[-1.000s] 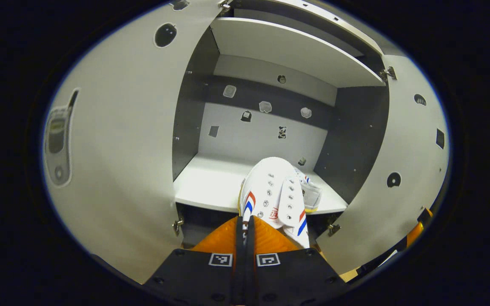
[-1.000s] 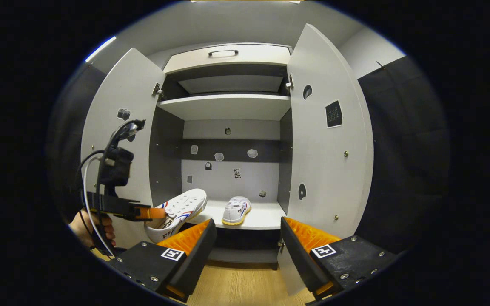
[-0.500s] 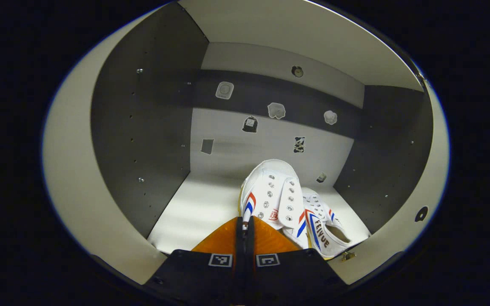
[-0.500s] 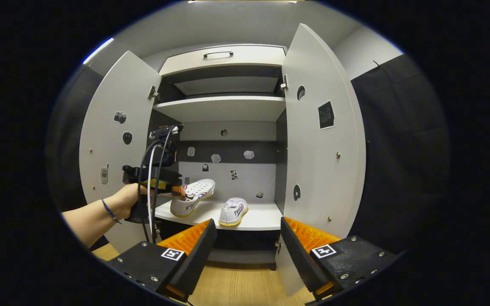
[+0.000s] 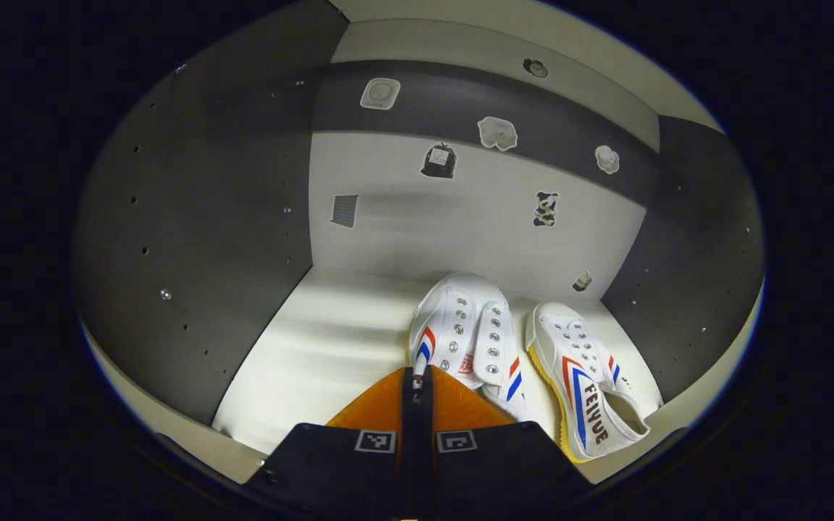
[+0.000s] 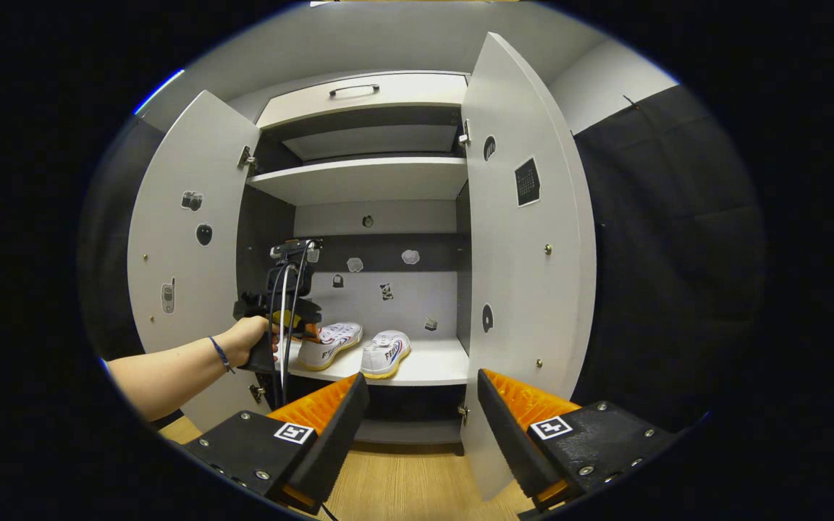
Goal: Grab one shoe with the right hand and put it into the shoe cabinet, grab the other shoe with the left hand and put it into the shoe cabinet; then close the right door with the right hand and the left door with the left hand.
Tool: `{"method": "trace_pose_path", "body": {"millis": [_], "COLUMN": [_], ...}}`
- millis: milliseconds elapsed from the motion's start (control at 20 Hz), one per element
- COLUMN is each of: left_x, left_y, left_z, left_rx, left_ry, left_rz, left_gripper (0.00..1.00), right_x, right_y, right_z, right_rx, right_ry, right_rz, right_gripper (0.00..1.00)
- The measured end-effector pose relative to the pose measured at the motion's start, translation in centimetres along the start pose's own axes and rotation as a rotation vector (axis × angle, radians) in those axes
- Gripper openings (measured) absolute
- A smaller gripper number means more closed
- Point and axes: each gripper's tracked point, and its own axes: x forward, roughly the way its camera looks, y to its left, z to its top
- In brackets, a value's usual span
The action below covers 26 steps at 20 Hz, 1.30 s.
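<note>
Between the pressed-together fingers of the left gripper [image 5: 417,376] sits the near edge of a white canvas shoe [image 5: 464,333], apparently pinched at the heel rim or collar, its toe pointing toward the far back panel of the shoe cabinet [image 6: 366,181]. From the right gripper view the shoe looks low over the lower shelf [image 5: 316,340], though whether the sole is fully down I cannot tell. Just to its right lies the other shoe [image 5: 583,383], already set on the same shelf, close beside but seemingly not touching. A canvas sneaker like this is probably light and soft in the upper, with a stiffer rubber sole; the collar folds easily, so a thin pinch there holds it but lets it swing, and the heel would give a firmer hold. Farther out, the right gripper [image 6: 417,427] hangs near the floor in front of the cabinet, fingers spread wide and empty. Both the left door [image 6: 185,239] and the right door [image 6: 518,239] stand open, not yet closed.
</note>
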Motion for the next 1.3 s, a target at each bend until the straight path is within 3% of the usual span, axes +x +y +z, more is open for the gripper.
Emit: {"method": "trace_pose_path", "body": {"millis": [150, 300, 350, 400, 450, 500, 550, 700, 800, 1300], "left_x": [-0.3, -0.3, -0.6, -1.1, -1.5, -1.8, -2.2, -4.2, -5.7, -14.5], "left_y": [0.4, 0.4, 0.8, 1.1, 1.3, 1.2, 0.9, 0.9, 0.6, -1.9], "left_z": [-0.1, 0.4, 0.5, 0.6, 0.9, 0.9, 0.9, 1.0, 1.5, 4.1], "left_rx": [0.001, -0.002, 0.018, 0.036, 0.046, 0.048, 0.05, 0.084, 0.112, 0.206], "left_ry": [0.01, -0.034, -0.037, -0.046, -0.066, -0.082, -0.096, -0.138, -0.193, -0.456], "left_rz": [0.003, -0.012, 0.001, 0.008, 0.009, 0.005, -0.011, -0.016, -0.024, -0.082], "left_gripper": [0.07, 0.24, 0.22, 0.46, 0.43, 0.66, 0.81, 0.85, 0.99, 0.97], "right_x": [0.0, -0.6, -0.8, -1.1, -1.3, -1.6, -1.9, -3.0, -3.7, -6.5], "right_y": [0.7, 1.2, 1.3, 1.4, 1.5, 1.5, 1.4, 0.5, -0.3, -8.2], "right_z": [0.1, -0.1, 0.0, 0.1, 0.3, 0.5, 0.7, 1.3, 1.9, 2.2], "right_rx": [0.021, 0.034, 0.035, 0.04, 0.045, 0.048, 0.05, 0.046, 0.04, -0.002], "right_ry": [0.007, 0.005, 0.006, 0.005, 0.004, 0.005, 0.004, -0.007, -0.015, -0.017], "right_rz": [0.017, 0.043, 0.048, 0.055, 0.064, 0.072, 0.079, 0.072, 0.061, -0.082], "right_gripper": [0.93, 0.93, 0.93, 0.93, 0.93, 0.93, 0.93, 0.93, 0.93, 0.93]}}
